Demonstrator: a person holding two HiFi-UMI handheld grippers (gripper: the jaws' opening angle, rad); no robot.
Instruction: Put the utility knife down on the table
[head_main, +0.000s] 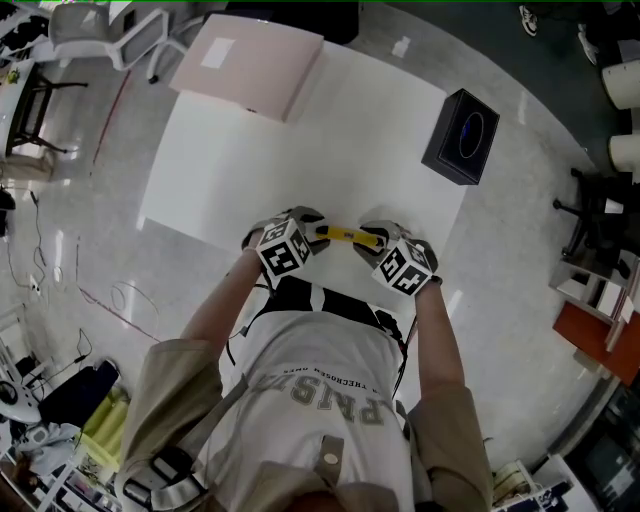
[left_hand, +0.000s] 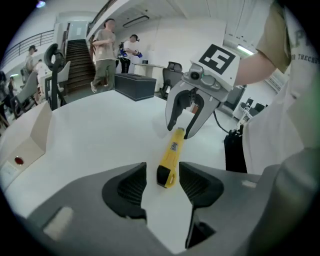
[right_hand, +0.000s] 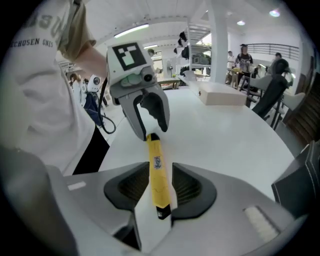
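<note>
A yellow utility knife (head_main: 345, 236) hangs level just above the near edge of the white table (head_main: 300, 140), between my two grippers. In the right gripper view the knife (right_hand: 157, 175) runs lengthwise between the pads, and my right gripper (right_hand: 160, 187) is shut on it. In the left gripper view the knife's black end (left_hand: 166, 176) sits between the jaws with a gap on each side, so my left gripper (left_hand: 162, 182) is open around it. The two grippers face each other, left gripper (head_main: 318, 233) and right gripper (head_main: 372, 240).
A flat pinkish box (head_main: 250, 70) lies at the table's far left. A black box (head_main: 460, 135) sits on the far right corner. The person's body is close behind the near table edge. People stand far off in the room (left_hand: 105, 50).
</note>
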